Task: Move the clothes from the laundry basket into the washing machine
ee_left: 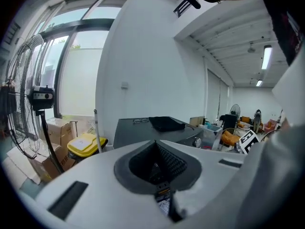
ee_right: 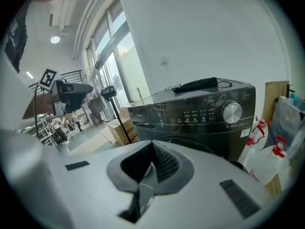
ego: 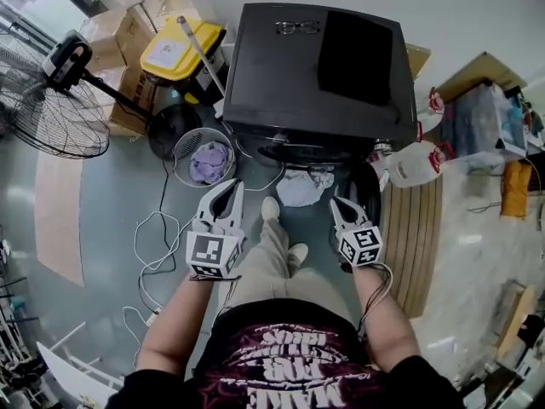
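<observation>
Nearest you is your dark printed shirt, cut off by the lower edge, with your forearms reaching forward over your legs. Your left claw is closed with nothing seen between its pads. Your right claw is closed and empty too. Both hang above the floor, pointed towards the machine.

The floor is grey and glossy, with loose white cables trailing under the left claw and a strip of wooden slats along the right.

Beyond the left claw the round laundry basket stands upright, mouth up, just beside the machine's left front corner, with a lilac garment bunched inside. A white cloth lies between the claws and the machine's front. You cannot tell whether it rests on the floor or hangs from the drum.

The black washing machine stands against the far wall, its front facing you and its long side running across. Its door and drum mouth are mostly hidden beneath its top, where a black cloth and spectacles lie.

A pedestal fan, a yellow bin and cardboard boxes crowd the far-left corner, and a white jug sits at the right.
</observation>
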`<state>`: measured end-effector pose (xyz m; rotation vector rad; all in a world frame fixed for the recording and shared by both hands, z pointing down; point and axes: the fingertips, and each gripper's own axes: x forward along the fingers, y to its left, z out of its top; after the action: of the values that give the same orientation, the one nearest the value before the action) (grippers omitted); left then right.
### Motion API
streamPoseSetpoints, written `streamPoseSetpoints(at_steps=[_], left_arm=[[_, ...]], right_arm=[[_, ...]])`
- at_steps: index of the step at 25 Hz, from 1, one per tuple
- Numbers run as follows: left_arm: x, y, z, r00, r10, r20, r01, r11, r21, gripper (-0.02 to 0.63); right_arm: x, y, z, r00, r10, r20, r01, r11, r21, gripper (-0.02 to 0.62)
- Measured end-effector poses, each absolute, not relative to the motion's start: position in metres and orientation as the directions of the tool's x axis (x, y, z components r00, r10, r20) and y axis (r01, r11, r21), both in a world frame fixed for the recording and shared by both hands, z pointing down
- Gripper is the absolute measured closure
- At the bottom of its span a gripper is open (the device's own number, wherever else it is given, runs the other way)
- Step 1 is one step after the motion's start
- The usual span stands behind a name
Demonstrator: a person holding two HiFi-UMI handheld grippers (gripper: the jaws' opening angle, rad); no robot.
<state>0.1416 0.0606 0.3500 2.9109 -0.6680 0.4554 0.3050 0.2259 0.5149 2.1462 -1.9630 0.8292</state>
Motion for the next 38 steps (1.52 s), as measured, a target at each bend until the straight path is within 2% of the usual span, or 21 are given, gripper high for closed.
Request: streamPoseSetpoints(at_steps=[12, 21, 29, 38], left_arm=[[0.125, 0.098, 0.357, 0.848, -0.403, 0.345, -0.431, -0.902, 0.007, 0.601], [0.093, 0.1, 0.379, 0.849, -0.406, 0.338, -0.433, -0.901, 0.006, 0.601], [0.034, 0.118, 0.459, 0.81, -0.393, 0.435, -0.463, -0.884, 0.062, 0.601], [0.066, 0.101, 0.524, 0.79, -0.395, 0.469, -0.475, -0.878, 0.06, 0.601]], right_arm=[[0.284, 0.24, 0.505, -0.021, -0.891, 0.454, -0.948, -0.126, -0.292, 0.592], [0.258, 0.235, 0.535, -0.025, -0.854, 0.52, -0.955, -0.134, -0.265, 0.591], [0.222, 0.227, 0.567, -0.047, -0.825, 0.563, -0.97, -0.096, -0.222, 0.592], [0.226, 0.191, 0.659, -0.113, -0.752, 0.649, -0.978, -0.033, -0.208, 0.591]])
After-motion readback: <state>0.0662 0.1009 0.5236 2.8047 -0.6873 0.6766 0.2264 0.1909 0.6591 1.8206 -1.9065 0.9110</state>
